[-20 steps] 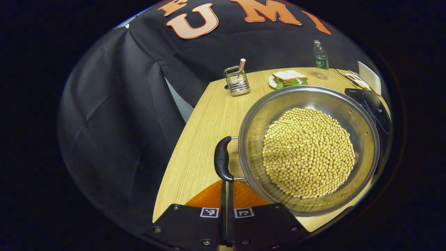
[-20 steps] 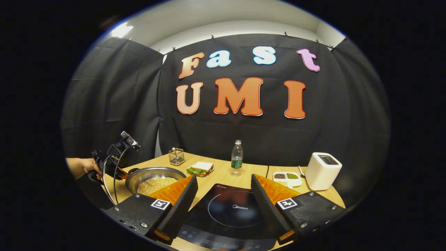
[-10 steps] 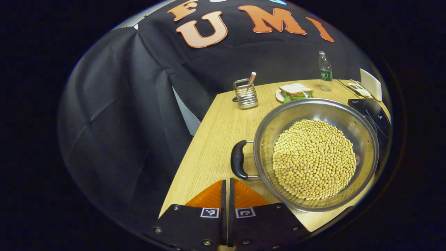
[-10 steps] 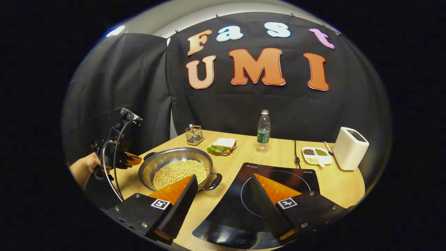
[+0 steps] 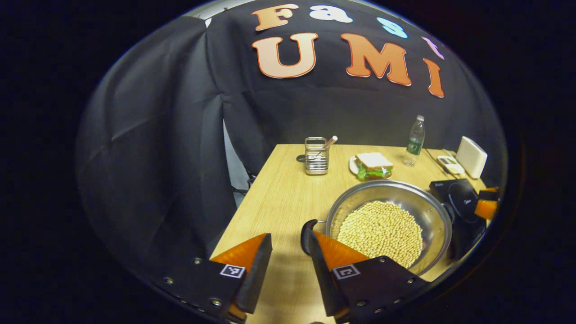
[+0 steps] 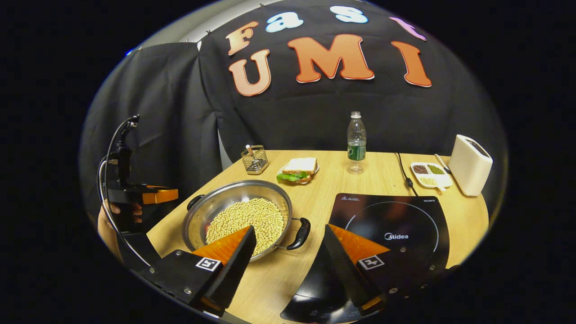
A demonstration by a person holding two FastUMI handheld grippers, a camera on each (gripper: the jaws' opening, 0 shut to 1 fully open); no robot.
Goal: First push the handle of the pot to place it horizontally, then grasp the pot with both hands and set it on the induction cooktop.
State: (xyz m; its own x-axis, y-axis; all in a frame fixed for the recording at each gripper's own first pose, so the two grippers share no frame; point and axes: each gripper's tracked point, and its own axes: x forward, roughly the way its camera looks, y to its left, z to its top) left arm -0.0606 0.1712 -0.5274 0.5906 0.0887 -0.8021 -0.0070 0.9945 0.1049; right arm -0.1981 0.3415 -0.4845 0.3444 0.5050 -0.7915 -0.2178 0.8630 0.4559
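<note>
A steel pot (image 5: pixel 398 192) full of soybeans (image 5: pixel 380 231) stands on the wooden table (image 5: pixel 279 198). Its near black handle (image 5: pixel 307 234) lies just beyond my left gripper (image 5: pixel 288 245), which is open and holds nothing; the right finger partly hides that handle. In the right gripper view the pot (image 6: pixel 216 202) has one handle (image 6: pixel 300 233) pointing toward the black induction cooktop (image 6: pixel 391 225) and the other handle (image 6: pixel 194 201) on the far side. My right gripper (image 6: pixel 289 234) is open above the table, just in front of the near handle. A hand holds the left gripper (image 6: pixel 155 195) left of the pot.
At the back of the table stand a wire utensil holder (image 6: pixel 254 158), a sandwich on a plate (image 6: pixel 298 168), a water bottle (image 6: pixel 356 143), a divided dish (image 6: pixel 429 174) and a white toaster (image 6: pixel 470 164). A power cord (image 6: pixel 402 168) runs behind the cooktop.
My left gripper has opened and drawn back and up from the pot's handle. The right gripper has tilted down and come closer to the pot's other handle and the cooktop.
</note>
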